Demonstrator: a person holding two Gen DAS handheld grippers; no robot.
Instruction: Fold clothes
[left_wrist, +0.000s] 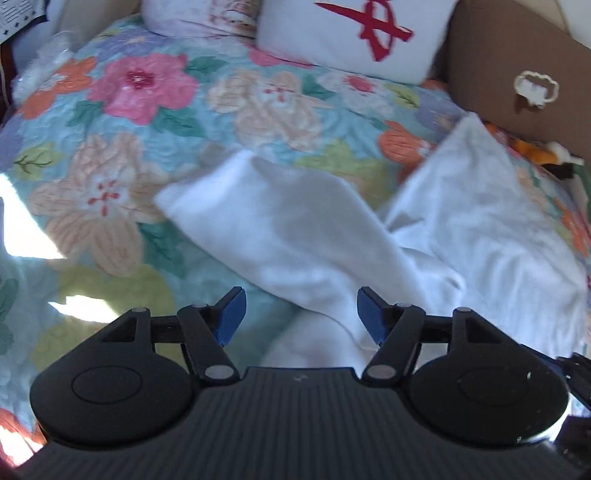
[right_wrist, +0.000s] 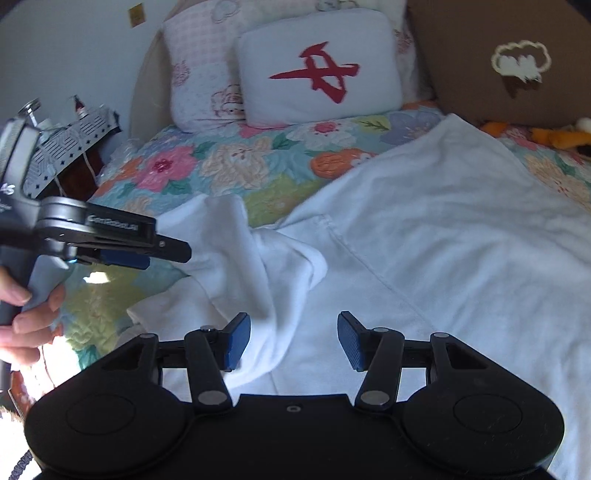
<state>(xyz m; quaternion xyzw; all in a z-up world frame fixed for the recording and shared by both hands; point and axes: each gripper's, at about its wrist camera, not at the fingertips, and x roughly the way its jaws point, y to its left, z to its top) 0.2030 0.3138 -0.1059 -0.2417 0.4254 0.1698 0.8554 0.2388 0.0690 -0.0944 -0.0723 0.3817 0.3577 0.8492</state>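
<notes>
Left gripper (left_wrist: 299, 314) and right gripper (right_wrist: 293, 339) hover, jaws spread, empty. Garment (right_wrist: 424, 229) rumpled near-left; best pinch sleeve (right_wrist: 229, 236) edge, pull flat.

White garment (right_wrist: 424, 229) fleecy cloth (matt); bedspread (left_wrist: 155, 122) quilted.

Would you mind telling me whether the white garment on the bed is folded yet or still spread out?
Mostly spread: the white garment lies flat across the floral quilt, only its left part rumpled.
</notes>
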